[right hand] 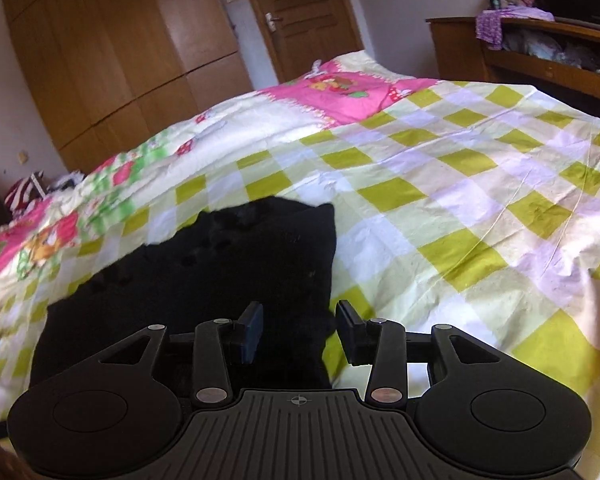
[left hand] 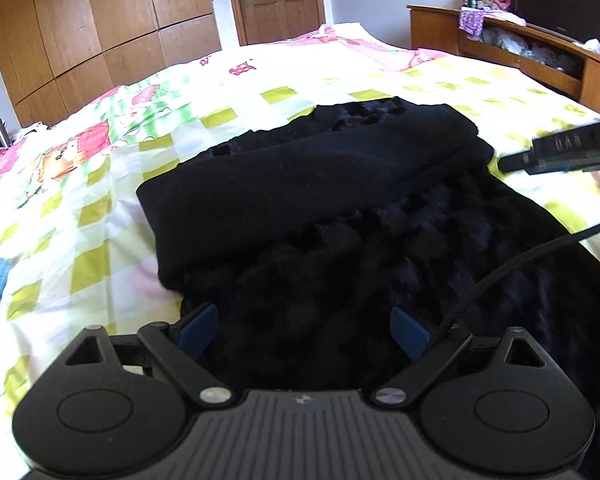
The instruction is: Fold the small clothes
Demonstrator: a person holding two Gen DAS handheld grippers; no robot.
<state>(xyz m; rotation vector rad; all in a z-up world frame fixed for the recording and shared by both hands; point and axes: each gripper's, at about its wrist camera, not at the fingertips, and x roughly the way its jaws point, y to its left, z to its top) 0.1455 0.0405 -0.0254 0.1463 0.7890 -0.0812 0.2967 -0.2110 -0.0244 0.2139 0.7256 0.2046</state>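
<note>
Folding black fleecy garment lying on checked yellow-green bedsheet: left gripper jaws wide, nothing pinched; right gripper jaws parted, cloth edge between, unpressed. Next grab hem corners evenly, keep fold square.

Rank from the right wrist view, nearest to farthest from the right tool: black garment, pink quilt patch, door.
1. Black garment, just ahead of the right tool, left of centre.
2. Pink quilt patch, mid-bed.
3. Door, on the far wall.

No legible text on any surface. Raised marks on the right gripper, beside the black garment, are too blurred to read.
</note>
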